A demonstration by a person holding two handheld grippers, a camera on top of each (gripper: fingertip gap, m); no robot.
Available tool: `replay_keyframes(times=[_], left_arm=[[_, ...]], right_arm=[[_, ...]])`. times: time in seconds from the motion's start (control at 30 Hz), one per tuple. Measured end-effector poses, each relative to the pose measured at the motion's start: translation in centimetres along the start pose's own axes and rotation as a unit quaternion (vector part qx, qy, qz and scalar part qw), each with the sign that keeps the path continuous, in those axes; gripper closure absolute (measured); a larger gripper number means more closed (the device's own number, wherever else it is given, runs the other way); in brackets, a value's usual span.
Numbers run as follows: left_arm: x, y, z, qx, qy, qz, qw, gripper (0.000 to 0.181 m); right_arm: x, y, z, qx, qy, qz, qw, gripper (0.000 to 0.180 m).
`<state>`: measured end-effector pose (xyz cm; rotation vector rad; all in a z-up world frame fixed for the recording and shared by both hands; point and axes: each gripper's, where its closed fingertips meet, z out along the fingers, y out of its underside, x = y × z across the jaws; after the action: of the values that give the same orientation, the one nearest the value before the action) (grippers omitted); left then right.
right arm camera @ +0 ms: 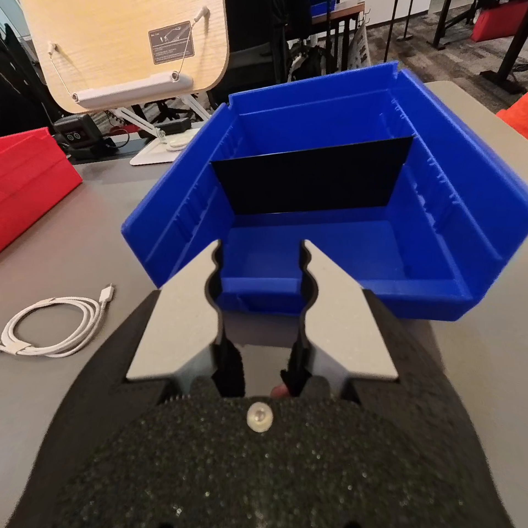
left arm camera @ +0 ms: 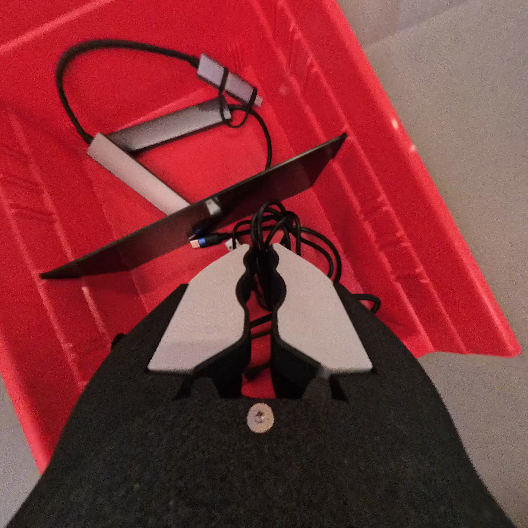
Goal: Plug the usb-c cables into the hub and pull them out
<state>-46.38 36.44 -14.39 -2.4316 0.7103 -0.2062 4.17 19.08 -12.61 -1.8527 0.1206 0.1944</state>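
Observation:
In the left wrist view my left gripper (left arm camera: 260, 249) is shut on a bundle of black cable (left arm camera: 267, 228) over the near compartment of a red bin (left arm camera: 357, 171). The cable's plug with a blue collar (left arm camera: 201, 242) hangs by the black divider (left arm camera: 200, 211). Beyond the divider lie a silver hub (left arm camera: 134, 168), a darker grey hub (left arm camera: 168, 128) and a small grey adapter (left arm camera: 225, 80) on a black lead. In the right wrist view my right gripper (right arm camera: 260, 245) is open and empty, in front of a blue bin (right arm camera: 457, 205). A coiled white cable (right arm camera: 57, 323) lies on the table to its left.
The blue bin holds a black divider (right arm camera: 311, 177) and nothing else that shows. The red bin (right arm camera: 31, 177) stands at the left on the grey table (right arm camera: 85, 234). A tilted wooden board on a white stand (right arm camera: 128, 51) and office furniture are behind. Left tips to right tips: about 55 cm. The silver hub (left arm camera: 134, 168) lies around 12 cm away from my left fingertips. The right gripper is farther from the small grey adapter (left arm camera: 225, 80), some 55 cm, than the left, some 15 cm.

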Motion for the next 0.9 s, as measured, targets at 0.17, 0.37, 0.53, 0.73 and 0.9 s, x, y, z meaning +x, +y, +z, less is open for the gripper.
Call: replay_keyframes(times=[0.17, 0.37, 0.53, 0.73, 0.9], left_arm=[[0.9, -3.3, -5.9, 0.164, 0.047, -0.022, 0.985, 0.172], [1.0, -6.3, -10.4, 0.317, 0.055, -0.036, 0.946, 0.172], [7.0, -8.7, -15.0, 0.386, 0.119, 0.036, 0.914, 0.173], [19.8, -6.6, -15.3, 0.361, 0.167, 0.235, 0.887, 0.173], [22.8, -0.5, -8.2, 0.207, 0.040, 0.448, 0.869, 0.173]], right_arm=[[0.2, 0.0, -0.2, 0.001, 0.001, 0.003, 1.000, 0.127], [-0.4, 0.1, -0.1, -0.001, -0.005, -0.008, 1.000, 0.127], [-0.5, -0.1, -0.3, 0.003, -0.004, -0.014, 1.000, 0.127], [-0.5, 0.0, -0.4, 0.002, -0.003, -0.016, 1.000, 0.127], [-0.5, 0.0, -0.4, 0.000, -0.006, -0.016, 1.000, 0.127]])
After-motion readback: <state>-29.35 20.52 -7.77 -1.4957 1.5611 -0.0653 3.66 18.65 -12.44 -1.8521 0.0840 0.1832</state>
